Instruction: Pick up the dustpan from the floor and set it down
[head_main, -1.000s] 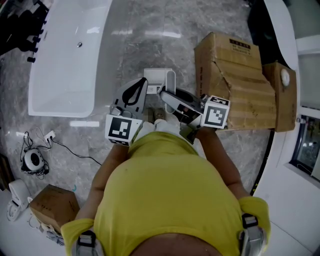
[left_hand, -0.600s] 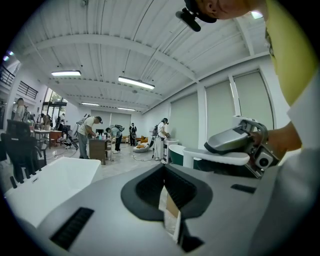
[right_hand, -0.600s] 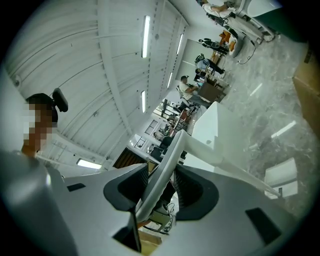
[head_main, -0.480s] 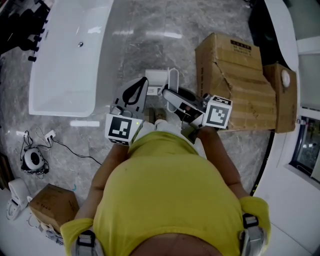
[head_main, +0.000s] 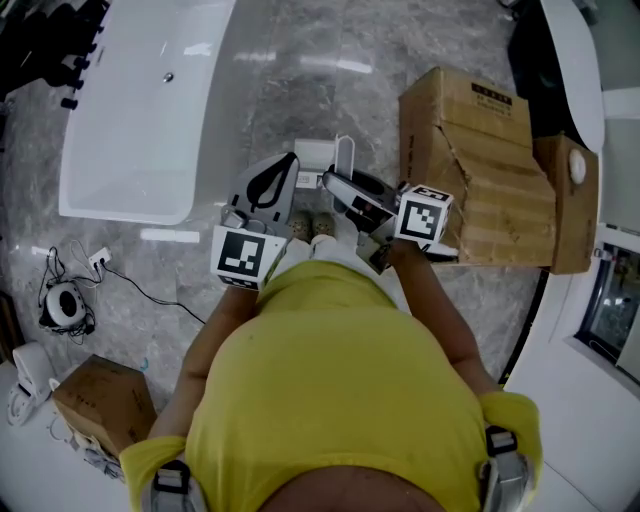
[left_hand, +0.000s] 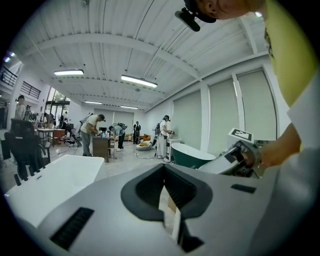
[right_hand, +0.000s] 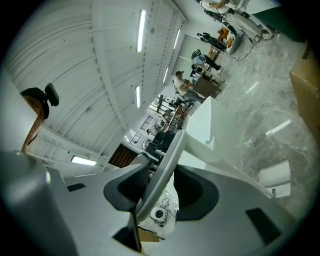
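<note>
The white dustpan (head_main: 314, 157) sits low over the marble floor in front of my feet, and its looped handle (head_main: 343, 158) rises beside it. In the head view my right gripper (head_main: 337, 186) reaches to that handle. The right gripper view shows the pale handle (right_hand: 167, 160) running between the jaws of the right gripper (right_hand: 159, 176), which are shut on it. My left gripper (head_main: 287, 166) hovers just left of the dustpan and touches nothing. In its own view the left gripper (left_hand: 167, 182) has its jaws shut with nothing between them.
A white bathtub (head_main: 140, 110) stands at the far left. Large cardboard boxes (head_main: 480, 170) stand at the right, close to my right hand. A small box (head_main: 95, 400) and a cabled device (head_main: 65, 320) lie at the lower left. People work far off in the hall (left_hand: 92, 132).
My right gripper has sunk a little with the dustpan handle still in its jaws. The left gripper has stayed where it was.
</note>
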